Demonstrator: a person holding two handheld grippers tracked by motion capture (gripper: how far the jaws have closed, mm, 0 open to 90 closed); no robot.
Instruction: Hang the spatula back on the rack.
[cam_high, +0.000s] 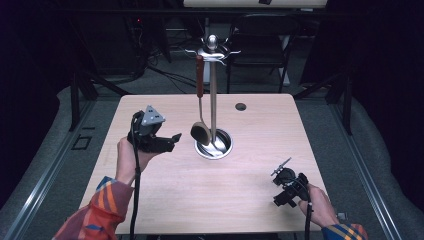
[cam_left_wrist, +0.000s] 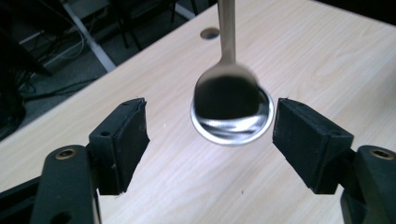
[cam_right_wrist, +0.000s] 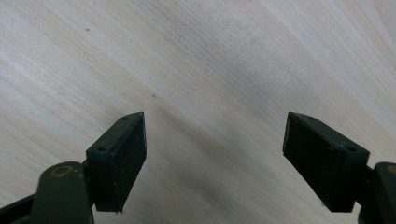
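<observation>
Dark curtains and a black chair close off the room behind a pale wooden table, which has a small round cable hole near its far edge. Just past the table's middle stands a metal utensil stand, its thin pole rising from a shiny round base to a ring of hooks at the top. From one hook hangs a ladle with a reddish-brown handle, its long axis straight up and down and its dark bowl low, just above the base on the side facing the table's left edge. The left gripper is held above the table towards that left edge, level with the bowl and pointing at it from close by; its jaws are released and stand wide apart with nothing between them. In the left gripper view the ladle bowl hangs dead ahead between the two open fingers, beyond their tips and touching neither, somewhat blurred. The right gripper rests low near the table's near right corner, well apart from the stand, jaws likewise spread over bare wood. Judged from this, the left hand is far the nearer one, and any next move on the ladle would run straight ahead, across its upright shaft.
</observation>
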